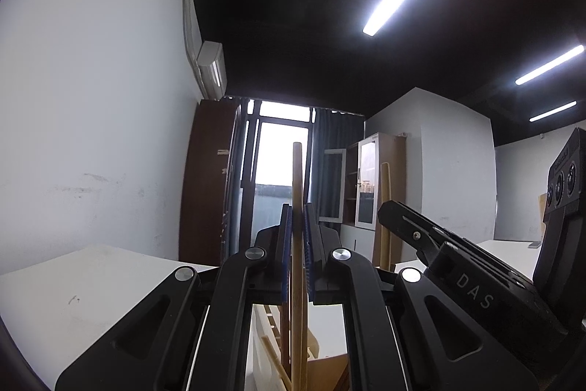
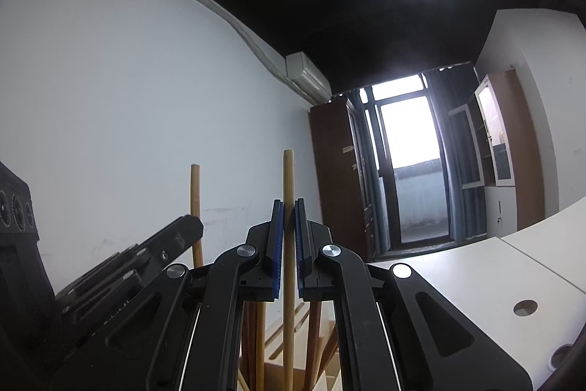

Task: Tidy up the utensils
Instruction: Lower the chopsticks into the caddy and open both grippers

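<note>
My left gripper (image 1: 297, 207) is shut on an upright wooden utensil handle (image 1: 297, 178), clamped between its blue pads. My right gripper (image 2: 288, 202) is shut on another upright wooden handle (image 2: 288, 178). Both handles run down into a pale wooden utensil holder (image 2: 282, 336), which also shows in the left wrist view (image 1: 315, 339). Several more wooden handles stand in it. The right gripper appears at the right of the left wrist view (image 1: 457, 266), holding its handle (image 1: 385, 185). The left gripper shows at the left of the right wrist view (image 2: 121, 266), with its handle (image 2: 196, 193).
A white table (image 2: 476, 281) spreads around the holder, with round cable holes (image 2: 525, 307) at the right. A white wall, a brown cabinet (image 2: 337, 178) and a balcony door (image 2: 414, 163) stand beyond.
</note>
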A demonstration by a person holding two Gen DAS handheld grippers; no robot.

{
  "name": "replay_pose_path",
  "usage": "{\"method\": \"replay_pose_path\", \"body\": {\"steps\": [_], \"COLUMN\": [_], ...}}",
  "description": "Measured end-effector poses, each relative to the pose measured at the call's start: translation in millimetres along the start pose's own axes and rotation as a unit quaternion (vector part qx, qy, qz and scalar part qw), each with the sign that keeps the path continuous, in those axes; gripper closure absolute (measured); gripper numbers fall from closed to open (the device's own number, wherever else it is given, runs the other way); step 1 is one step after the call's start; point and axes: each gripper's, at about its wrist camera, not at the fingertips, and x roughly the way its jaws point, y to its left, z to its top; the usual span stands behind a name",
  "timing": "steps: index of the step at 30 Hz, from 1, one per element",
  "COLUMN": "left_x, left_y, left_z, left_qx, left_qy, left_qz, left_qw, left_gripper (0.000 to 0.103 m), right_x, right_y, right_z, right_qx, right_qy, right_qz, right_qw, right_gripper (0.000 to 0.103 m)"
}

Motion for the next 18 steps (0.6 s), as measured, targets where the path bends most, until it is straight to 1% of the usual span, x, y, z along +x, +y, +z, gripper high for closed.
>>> {"method": "replay_pose_path", "body": {"steps": [3, 8, 12, 18], "left_x": [3, -1, 0, 11], "left_y": [4, 7, 9, 15], "left_z": [-1, 0, -1, -6], "left_qx": [-0.005, 0.000, 0.005, 0.003], "left_qy": [0.010, 0.008, 0.007, 0.023], "left_qz": [-0.001, -0.005, -0.007, -0.014], "left_qw": [0.9999, 1.0000, 0.9999, 0.9996], "left_gripper": [0.097, 0.097, 0.097, 0.097], "right_x": [-6, -12, -11, -7], "right_y": [1, 2, 6, 1], "right_z": [2, 2, -1, -4], "right_qx": [0.002, 0.000, -0.003, 0.002], "right_qy": [0.001, -0.003, -0.004, 0.002], "right_qz": [-0.001, 0.000, 0.001, 0.001], "right_qw": [1.000, 1.000, 1.000, 1.000], "right_gripper": [0.096, 0.096, 0.096, 0.096]}}
